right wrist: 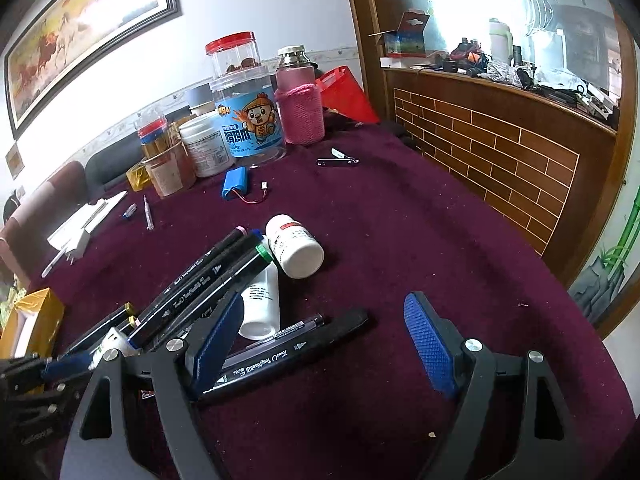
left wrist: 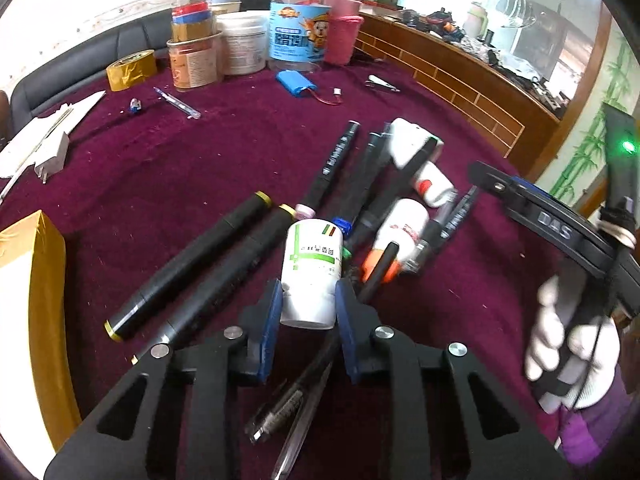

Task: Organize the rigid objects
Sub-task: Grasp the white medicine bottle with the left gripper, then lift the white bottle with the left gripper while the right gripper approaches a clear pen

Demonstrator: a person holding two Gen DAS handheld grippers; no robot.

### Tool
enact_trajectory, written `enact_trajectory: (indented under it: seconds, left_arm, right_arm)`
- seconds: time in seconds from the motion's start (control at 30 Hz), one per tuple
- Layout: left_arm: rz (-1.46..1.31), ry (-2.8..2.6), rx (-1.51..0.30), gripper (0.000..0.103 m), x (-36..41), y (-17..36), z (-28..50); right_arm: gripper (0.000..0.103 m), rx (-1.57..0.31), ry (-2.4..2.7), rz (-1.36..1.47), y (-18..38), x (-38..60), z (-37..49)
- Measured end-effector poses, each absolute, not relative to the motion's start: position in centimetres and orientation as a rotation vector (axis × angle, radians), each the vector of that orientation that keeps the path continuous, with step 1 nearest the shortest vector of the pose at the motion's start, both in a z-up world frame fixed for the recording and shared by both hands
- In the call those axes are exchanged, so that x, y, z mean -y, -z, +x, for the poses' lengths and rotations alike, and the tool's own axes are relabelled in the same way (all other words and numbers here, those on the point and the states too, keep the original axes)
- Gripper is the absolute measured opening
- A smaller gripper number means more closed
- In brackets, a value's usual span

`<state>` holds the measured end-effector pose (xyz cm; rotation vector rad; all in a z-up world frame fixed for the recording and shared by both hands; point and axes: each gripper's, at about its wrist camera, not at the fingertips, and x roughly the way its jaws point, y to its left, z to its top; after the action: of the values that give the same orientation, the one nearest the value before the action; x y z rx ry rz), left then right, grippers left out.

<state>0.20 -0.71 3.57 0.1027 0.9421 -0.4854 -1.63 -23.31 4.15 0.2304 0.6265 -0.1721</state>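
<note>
The table, spread with dark red cloth, carried a loose heap of markers and small bottles. The step in hand looked like picking one bottle out of that heap; next it would need lifting clear without dragging the markers beside it. The left gripper had its fingers narrowed onto a white bottle, pinched near its lower end. The right gripper stood wide and empty, a black marker just beside its left finger.

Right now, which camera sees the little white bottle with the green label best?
The left wrist view: the bottle sits close and central, label facing up, between the left hand-held gripper's pads. The right wrist view shows only a sliver at the lower left.
</note>
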Motion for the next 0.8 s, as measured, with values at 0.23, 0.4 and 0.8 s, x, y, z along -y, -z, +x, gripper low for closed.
enact_trajectory:
  seconds: [0.23,0.4,0.8]
  left_arm:
    - [0.063,0.48,-0.941,0.026,0.7,-3.8,1.5]
    - [0.1,0.469,-0.974,0.029,2.0,-2.9,2.2]
    - [-0.063,0.433,-0.984,0.03,0.5,-2.4,2.9]
  right_arm:
    - [0.078,-0.639,0.165,0.236,-4.0,23.4,-1.5]
    - [0.078,-0.646,0.166,0.232,-3.9,23.3,-1.3]
    - [0.078,-0.674,0.16,0.254,-3.4,23.5,-0.8]
